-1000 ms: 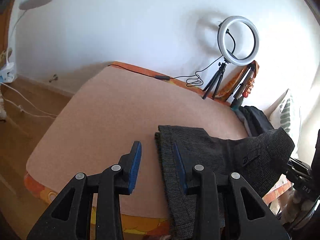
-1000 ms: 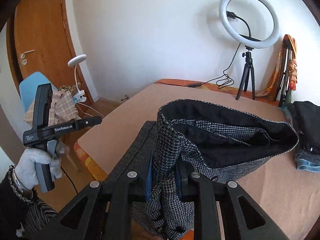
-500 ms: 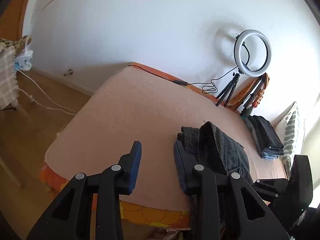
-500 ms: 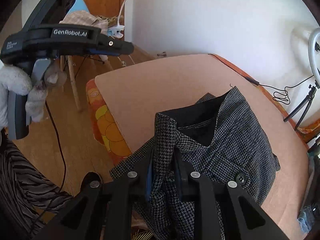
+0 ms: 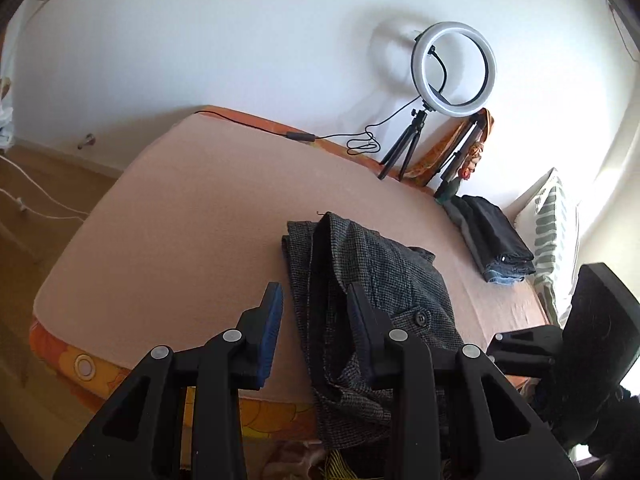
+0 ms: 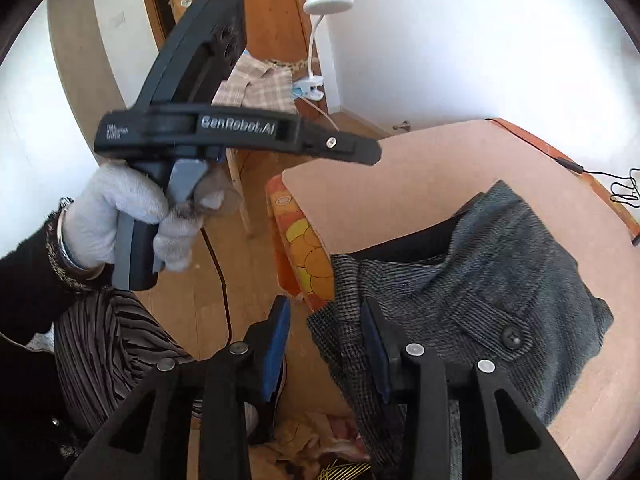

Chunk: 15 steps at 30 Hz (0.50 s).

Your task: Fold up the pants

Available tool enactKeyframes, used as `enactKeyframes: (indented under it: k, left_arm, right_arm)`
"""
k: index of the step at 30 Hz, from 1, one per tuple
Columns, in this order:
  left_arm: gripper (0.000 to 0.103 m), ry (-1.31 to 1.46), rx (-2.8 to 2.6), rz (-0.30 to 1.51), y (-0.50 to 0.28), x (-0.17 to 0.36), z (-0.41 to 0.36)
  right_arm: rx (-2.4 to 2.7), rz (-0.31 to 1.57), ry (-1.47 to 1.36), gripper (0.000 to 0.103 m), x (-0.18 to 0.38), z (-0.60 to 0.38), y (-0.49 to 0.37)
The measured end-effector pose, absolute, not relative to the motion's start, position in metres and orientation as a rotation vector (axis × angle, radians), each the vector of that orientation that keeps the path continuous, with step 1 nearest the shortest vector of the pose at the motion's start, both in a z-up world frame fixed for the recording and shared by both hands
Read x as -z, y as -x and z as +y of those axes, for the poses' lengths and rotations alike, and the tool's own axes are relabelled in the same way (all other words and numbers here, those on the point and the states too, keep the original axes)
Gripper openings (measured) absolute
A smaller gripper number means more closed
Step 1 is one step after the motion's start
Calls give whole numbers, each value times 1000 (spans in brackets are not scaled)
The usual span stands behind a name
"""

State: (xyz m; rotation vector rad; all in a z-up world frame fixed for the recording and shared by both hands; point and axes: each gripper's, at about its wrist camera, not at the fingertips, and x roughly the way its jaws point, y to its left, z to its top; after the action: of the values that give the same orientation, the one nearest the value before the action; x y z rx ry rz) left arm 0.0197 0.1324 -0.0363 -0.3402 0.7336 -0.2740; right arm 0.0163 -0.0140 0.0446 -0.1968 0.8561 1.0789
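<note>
The grey houndstooth pants (image 5: 376, 276) lie folded over on the pink bed (image 5: 192, 216), their lower part hanging over the front edge. They show in the right wrist view (image 6: 500, 272) with a dark button and the black lining. My left gripper (image 5: 314, 320) is open and empty, held above the bed's front edge, its right finger over the pants. My right gripper (image 6: 326, 340) is open and empty at the bed's corner; the cloth lies just beside its right finger. The left gripper (image 6: 240, 136) is also seen from the side, in a white-gloved hand.
A ring light on a tripod (image 5: 452, 68) stands at the bed's back edge, with a cable. A stack of folded dark clothes (image 5: 492, 240) and a striped pillow (image 5: 556, 224) lie at the right. A chair with checked cloth (image 6: 260, 88), a lamp and a door stand left.
My right gripper has opened and let go of the pants, which now lie folded over on the bed. Both grippers have drawn back toward the front edge.
</note>
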Motion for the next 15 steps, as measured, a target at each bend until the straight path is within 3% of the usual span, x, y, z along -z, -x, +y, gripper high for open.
enactKeyframes:
  k: [5,15]
  left_arm:
    - [31,214,349,796,-23,41,88]
    - [31,133,330,923,-25,74,74]
  right_arm:
    - [-840,848,-12,51,-46,-92,-74]
    - [-617,1040,-269,52,30,-155,-178]
